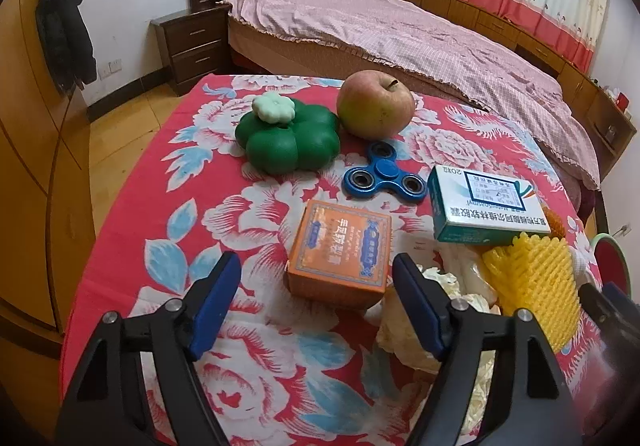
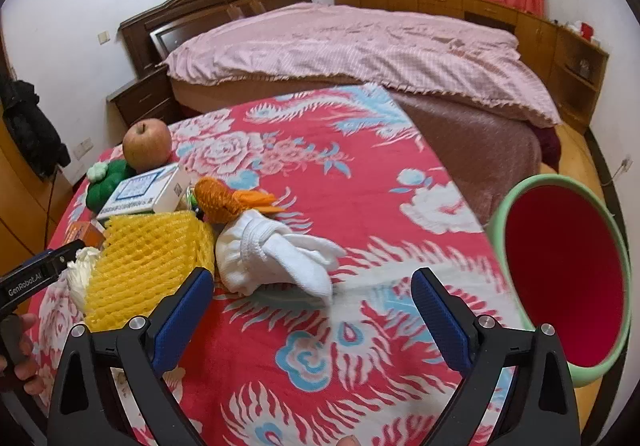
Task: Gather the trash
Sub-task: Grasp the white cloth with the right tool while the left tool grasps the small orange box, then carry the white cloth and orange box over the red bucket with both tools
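My left gripper (image 1: 316,262) is open over the red flowered tablecloth (image 1: 160,205), and an orange box (image 1: 340,246) lies just beyond its tips, untouched. By its right finger lie crumpled pale paper (image 1: 404,330) and a yellow foam net (image 1: 532,286). A white-and-green medicine box (image 1: 484,201) sits behind them. My right gripper (image 2: 312,274) is open too, with a rolled white cloth (image 2: 276,258) just ahead of its tips. The yellow foam net (image 2: 148,258) is to its left, and an orange net (image 2: 224,201) lies behind the cloth.
An apple (image 1: 374,105), a green flower-shaped toy (image 1: 288,137) and a blue fidget spinner (image 1: 384,173) lie at the back of the table. A green bin with a red inside (image 2: 560,266) stands off the table's right edge. A bed (image 2: 360,45) lies beyond.
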`<state>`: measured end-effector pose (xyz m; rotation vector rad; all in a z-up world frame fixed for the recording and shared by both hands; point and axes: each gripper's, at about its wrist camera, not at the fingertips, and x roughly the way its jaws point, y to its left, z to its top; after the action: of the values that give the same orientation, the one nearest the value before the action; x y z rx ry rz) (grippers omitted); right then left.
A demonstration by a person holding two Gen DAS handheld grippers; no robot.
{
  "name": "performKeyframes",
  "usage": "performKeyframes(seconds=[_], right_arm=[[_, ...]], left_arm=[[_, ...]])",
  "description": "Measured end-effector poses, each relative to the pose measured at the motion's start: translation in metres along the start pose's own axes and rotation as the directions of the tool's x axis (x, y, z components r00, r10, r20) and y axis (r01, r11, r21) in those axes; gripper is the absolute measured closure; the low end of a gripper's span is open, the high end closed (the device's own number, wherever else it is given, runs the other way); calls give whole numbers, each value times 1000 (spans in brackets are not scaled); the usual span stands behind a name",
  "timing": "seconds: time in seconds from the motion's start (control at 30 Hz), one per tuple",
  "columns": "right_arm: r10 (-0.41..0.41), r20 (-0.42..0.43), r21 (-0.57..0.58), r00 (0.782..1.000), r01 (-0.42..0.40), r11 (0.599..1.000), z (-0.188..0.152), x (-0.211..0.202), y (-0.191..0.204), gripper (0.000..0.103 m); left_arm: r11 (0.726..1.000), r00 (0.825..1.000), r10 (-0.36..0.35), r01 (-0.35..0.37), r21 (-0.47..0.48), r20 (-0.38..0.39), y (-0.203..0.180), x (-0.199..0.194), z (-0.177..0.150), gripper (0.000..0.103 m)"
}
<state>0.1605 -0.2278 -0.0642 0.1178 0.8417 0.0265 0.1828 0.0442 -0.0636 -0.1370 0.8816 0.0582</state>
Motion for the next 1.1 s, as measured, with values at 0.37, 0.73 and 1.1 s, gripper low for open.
performKeyframes(seconds=[0.37,0.73,1.1], right_arm=[[57,-55,10,997,-57,998,-2,20,1,46],[117,-64,14,991,-116,993,-4,17,4,79],[119,4,0,993,-119,993,-6,-14,2,95]], left_arm=[[997,997,-82,82,-8,-8,-1,6,2,47],[995,995,-92,93,-37,30,8,-8,2,49],[991,985,-120,126,-39,125,13,-54,1,49]])
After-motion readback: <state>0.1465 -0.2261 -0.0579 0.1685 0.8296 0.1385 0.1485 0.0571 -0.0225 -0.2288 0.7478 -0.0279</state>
